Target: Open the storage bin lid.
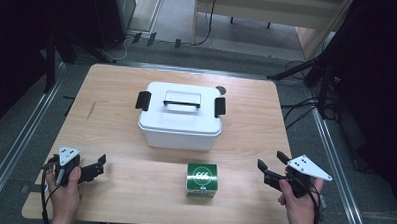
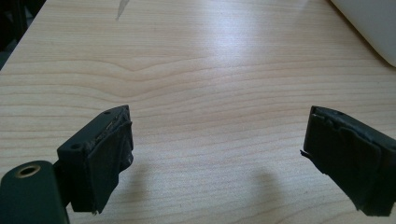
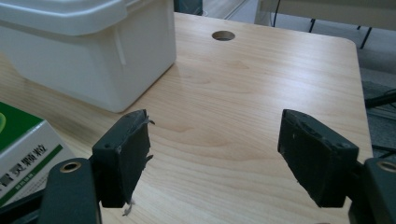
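A white lidded storage box [image 1: 180,114] with black side latches and a clear handle stands in the middle of the wooden table [image 1: 117,89]. In front of it sits a small green and white carton [image 1: 202,179]. My left gripper [image 1: 100,164] rests near the front left edge, held by a hand, jaws wide apart over bare wood [image 2: 215,135]. My right gripper [image 1: 269,167] is at the front right, also open and empty [image 3: 215,149]. The right gripper view has the box [image 3: 88,51] ahead on the left and the carton [image 3: 23,149] at the left edge.
A round cable hole [image 3: 223,35] sits in the table behind the box. Metal rails [image 1: 20,141] run along both sides of the table. Black stands and cables [image 1: 308,71] crowd the floor at the far right.
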The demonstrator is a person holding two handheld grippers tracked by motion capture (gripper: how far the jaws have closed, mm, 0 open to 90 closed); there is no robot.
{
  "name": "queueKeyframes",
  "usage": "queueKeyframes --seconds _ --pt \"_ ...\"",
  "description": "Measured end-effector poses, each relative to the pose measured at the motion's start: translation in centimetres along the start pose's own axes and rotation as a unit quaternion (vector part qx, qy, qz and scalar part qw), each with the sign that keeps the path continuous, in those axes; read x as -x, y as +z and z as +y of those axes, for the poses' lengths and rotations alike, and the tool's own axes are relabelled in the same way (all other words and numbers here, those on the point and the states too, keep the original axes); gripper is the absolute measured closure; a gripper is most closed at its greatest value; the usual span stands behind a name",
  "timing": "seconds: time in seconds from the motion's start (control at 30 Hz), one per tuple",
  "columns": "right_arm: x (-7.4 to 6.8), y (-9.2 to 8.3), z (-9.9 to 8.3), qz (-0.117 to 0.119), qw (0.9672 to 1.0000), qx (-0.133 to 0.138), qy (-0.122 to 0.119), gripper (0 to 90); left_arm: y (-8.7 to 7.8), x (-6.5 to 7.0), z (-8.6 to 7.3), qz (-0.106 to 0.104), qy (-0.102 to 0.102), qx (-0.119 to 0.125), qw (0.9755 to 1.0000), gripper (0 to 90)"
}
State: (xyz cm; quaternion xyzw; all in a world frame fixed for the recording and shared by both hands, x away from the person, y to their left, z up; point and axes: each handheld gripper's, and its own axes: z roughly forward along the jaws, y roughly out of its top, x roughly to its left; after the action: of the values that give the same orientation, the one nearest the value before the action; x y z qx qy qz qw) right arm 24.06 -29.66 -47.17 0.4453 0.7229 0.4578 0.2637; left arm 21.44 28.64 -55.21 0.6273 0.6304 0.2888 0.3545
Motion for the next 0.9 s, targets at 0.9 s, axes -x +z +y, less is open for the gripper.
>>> queueKeyframes --seconds 0.9 --pt "-2.4 6.0 10.1 0.114 0.9731 -0.109 -0.168 9.2 0.0 -0.1 0.0 -0.003 0.001 -0.001 1.0 8.4"
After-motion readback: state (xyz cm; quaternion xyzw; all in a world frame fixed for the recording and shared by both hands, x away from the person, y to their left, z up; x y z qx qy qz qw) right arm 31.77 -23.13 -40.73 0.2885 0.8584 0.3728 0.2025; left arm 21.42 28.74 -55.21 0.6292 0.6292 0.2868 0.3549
